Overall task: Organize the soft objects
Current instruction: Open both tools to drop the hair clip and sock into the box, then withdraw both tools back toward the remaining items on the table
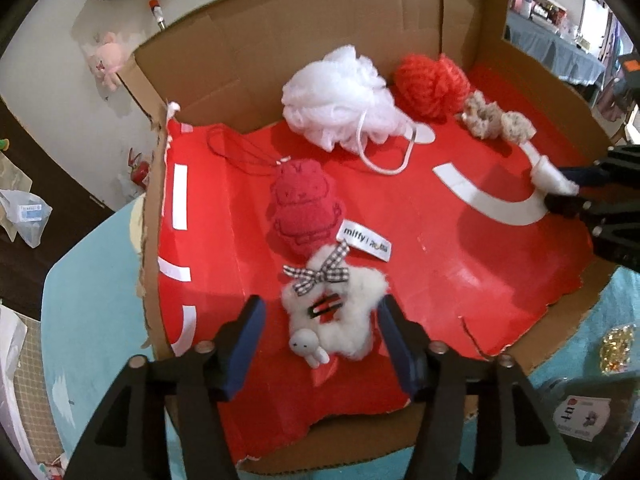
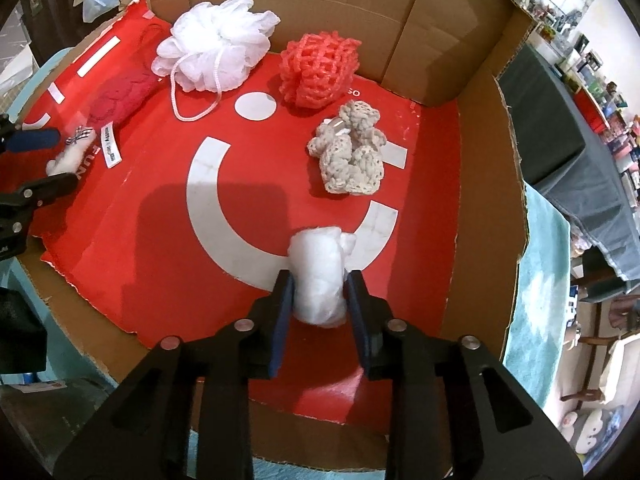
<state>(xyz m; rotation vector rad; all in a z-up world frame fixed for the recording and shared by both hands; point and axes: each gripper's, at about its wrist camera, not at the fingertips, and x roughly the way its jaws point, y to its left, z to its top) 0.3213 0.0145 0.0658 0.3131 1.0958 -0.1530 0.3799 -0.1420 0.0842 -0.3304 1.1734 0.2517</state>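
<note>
An open cardboard box with a red printed floor holds the soft things. My left gripper stands open astride a white fluffy star plush with a checked bow; a gap shows at its left pad. Just beyond lies a red plush with a label. My right gripper is open, its pads alongside a white cotton wad that rests on the floor. Along the back are a white bath pouf, a coral crocheted net and a beige crocheted piece.
The box sits on a teal cloth. A gold glittery item and a printed card lie outside its front right corner. A grey-covered table with clutter stands to the right. Bare red floor lies between the two grippers.
</note>
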